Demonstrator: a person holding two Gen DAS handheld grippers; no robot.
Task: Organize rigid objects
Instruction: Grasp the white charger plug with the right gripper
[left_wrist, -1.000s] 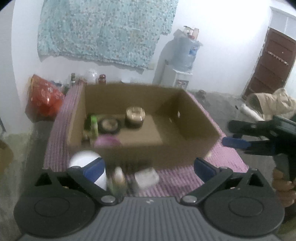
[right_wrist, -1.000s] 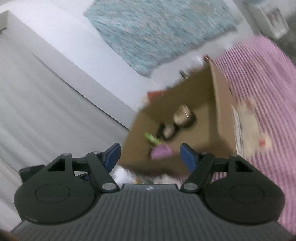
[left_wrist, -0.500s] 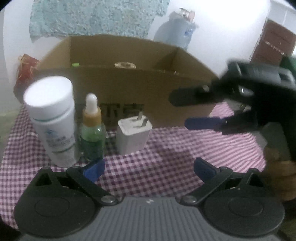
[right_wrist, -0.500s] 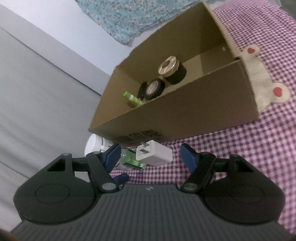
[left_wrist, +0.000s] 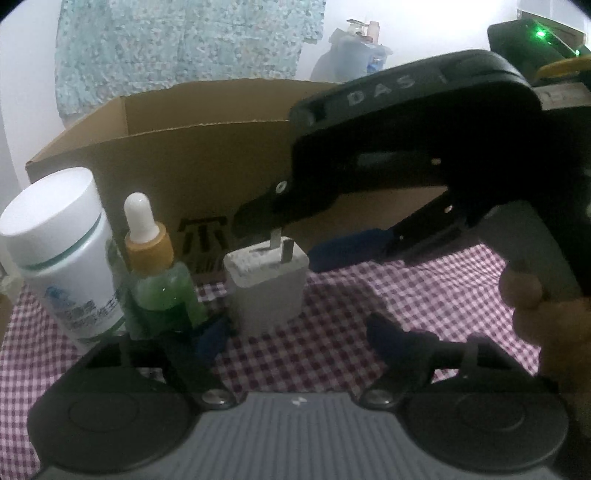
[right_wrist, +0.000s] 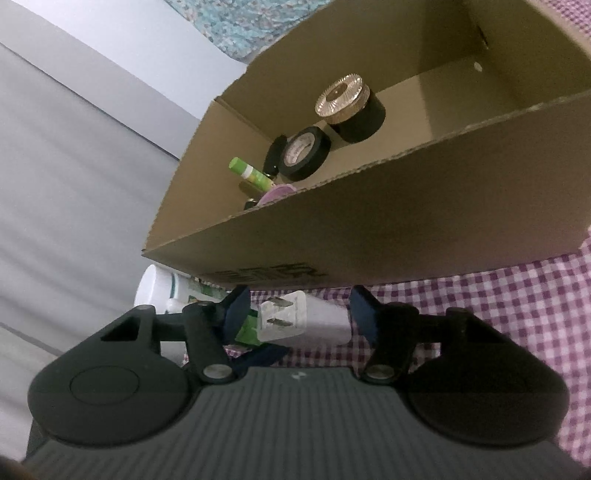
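A white plug adapter (left_wrist: 266, 284) stands on the checked cloth in front of a cardboard box (left_wrist: 207, 166). Left of it stand a green dropper bottle (left_wrist: 159, 273) and a white jar (left_wrist: 62, 254). My right gripper (right_wrist: 299, 314) is open, its fingers on either side of the adapter (right_wrist: 306, 319), not closed on it. In the left wrist view the right gripper (left_wrist: 295, 236) reaches in from the right over the adapter. My left gripper (left_wrist: 299, 336) is open and empty, low on the cloth just before the adapter.
Inside the box (right_wrist: 369, 229) lie a gold-lidded black jar (right_wrist: 351, 107), a black tape roll (right_wrist: 304, 151), a green tube (right_wrist: 251, 175) and a pink item (right_wrist: 277, 192). A purple checked cloth (left_wrist: 332, 332) covers the table. A water dispenser (left_wrist: 354, 48) stands by the far wall.
Both grippers have dropped low and moved in toward the adapter. The right gripper's fingers now straddle the adapter; the left gripper has come closer to it.
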